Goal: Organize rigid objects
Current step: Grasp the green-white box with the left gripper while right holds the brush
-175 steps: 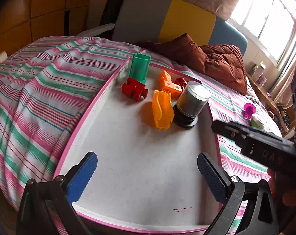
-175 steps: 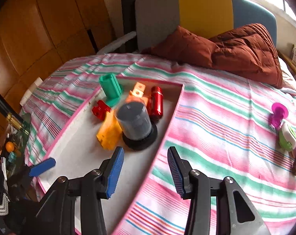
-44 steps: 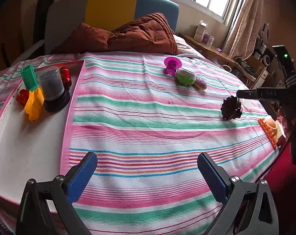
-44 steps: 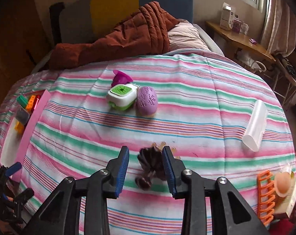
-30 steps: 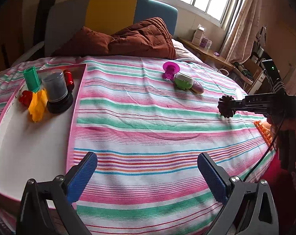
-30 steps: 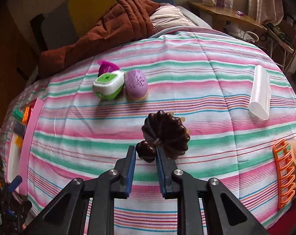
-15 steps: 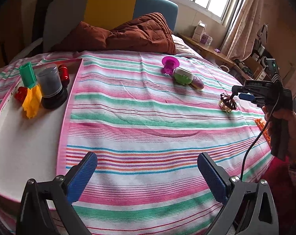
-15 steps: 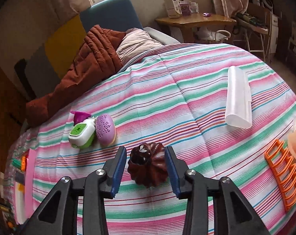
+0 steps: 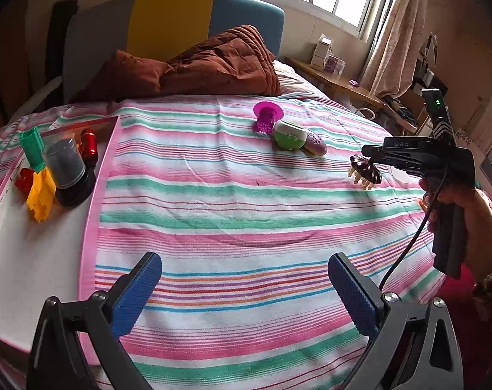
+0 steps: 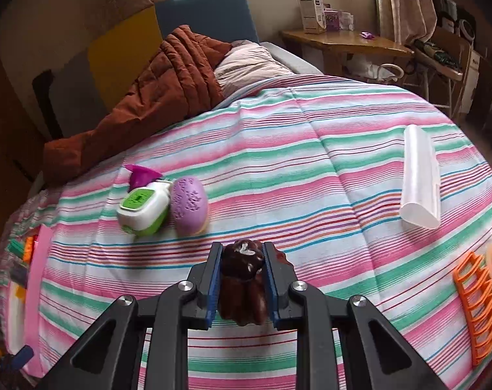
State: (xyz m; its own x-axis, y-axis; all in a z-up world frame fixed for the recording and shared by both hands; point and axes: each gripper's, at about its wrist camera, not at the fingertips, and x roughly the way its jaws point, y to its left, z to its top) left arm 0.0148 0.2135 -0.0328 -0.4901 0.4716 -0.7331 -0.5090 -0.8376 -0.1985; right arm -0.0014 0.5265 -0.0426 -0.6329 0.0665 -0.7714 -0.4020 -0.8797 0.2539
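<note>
Only one bit of lettering reads here: "DAS", in pale capitals along the top of the black body of the right gripper (image 9: 369, 157), out at about three o'clock in the left wrist view. The white box (image 10: 311, 11) on the wooden side table (image 10: 343, 44), up at one o'clock in the right wrist view, carries a dark printed panel, but its print is too small to read. The boxes beside it are just as illegible.
</note>
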